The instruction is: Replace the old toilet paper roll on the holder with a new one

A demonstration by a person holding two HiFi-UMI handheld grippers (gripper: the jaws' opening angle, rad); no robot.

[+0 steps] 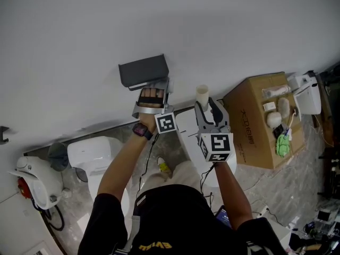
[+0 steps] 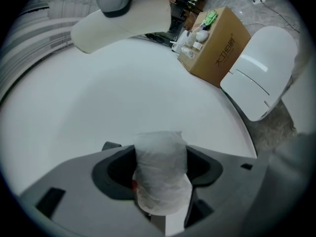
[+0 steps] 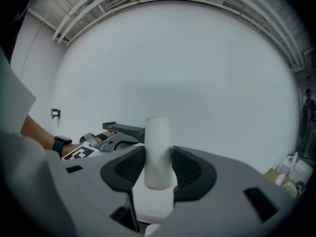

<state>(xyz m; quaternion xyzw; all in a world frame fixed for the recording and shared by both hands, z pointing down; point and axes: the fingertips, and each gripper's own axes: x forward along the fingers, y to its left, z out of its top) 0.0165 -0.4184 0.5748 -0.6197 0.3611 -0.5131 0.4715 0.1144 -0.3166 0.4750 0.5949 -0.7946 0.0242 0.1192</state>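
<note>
1. Nearest the head camera, at the bottom centre of its frame, was one person in a black shirt (image 1: 170, 217). Both forearms reached up the picture, and one dark watch (image 1: 142, 131) sat on the left wrist.
2. Two grey grippers were in view, each carrying one marker cube: one cube (image 1: 166, 122) at the centre and one cube (image 1: 218, 145) just right of centre.
3. The left gripper (image 1: 155, 89) had its jaws clamped on one white crinkly-wrapped toilet paper roll (image 2: 158, 191). The roll filled the gap between the pads at the lower centre of the left gripper view.
4. The right gripper (image 1: 207, 106) had its jaws closed on one pale cardboard tube (image 1: 202, 93). The bare tube stood upright with its top well clear of the pads.
5. One dark grey box-shaped holder (image 1: 143, 70) sat on the white wall (image 1: 170, 20), upper centre of the head view, just above the left gripper. Whether the two touched could not be told.
6. One brown cardboard box (image 1: 255, 126) stood at the right of the head view. Several small white items and one green item lay on its top.
7. Two white toilets stood on the mottled grey floor (image 1: 297, 190): one toilet (image 1: 98, 158) at lower left and one toilet (image 1: 187, 125) partly hidden under the right gripper.
</note>
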